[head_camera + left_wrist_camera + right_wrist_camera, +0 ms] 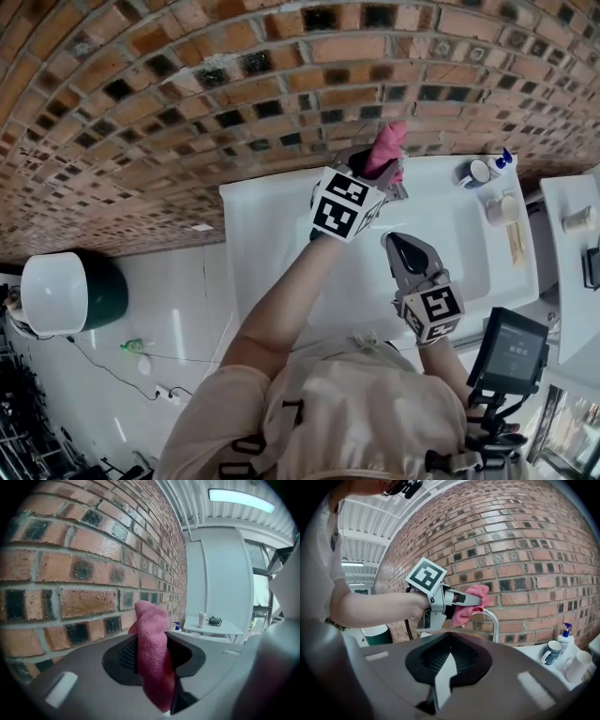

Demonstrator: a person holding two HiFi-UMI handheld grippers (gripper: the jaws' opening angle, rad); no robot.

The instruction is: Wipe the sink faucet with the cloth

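Faucet wipe is judged to be just at the start. Brick wall is seen behind everything, w/ the white sink set against it. Left gripper is held up over the back of the sink, approx. level. Its jaws are part-way closed & clamped on the pink cloth. One end of the cloth is poked out past the tips & the rest is hung below. Right gripper is held lower over the basin, nearer the person & apart from the faucet. Its jaws are drawn together at the tips, w/ nothing btwn them. The faucet is seen as a thin chrome arch near the wall, base hidden. In the right gripper view the cloth is seen at the top of the arch, prob. touching, but contact can't be confirmed. Mug & blue-top bottle are stood at the sink's right corner, clear of the work.

For a good wipe:
- The grip should be kept firm so the cloth isn't dragged out.
- The hanging part should be pressed on the metal & drawn along the curve to the outlet.
- Jaw tips are best kept off the chrome.
- The right gripper is best kept out of the path.
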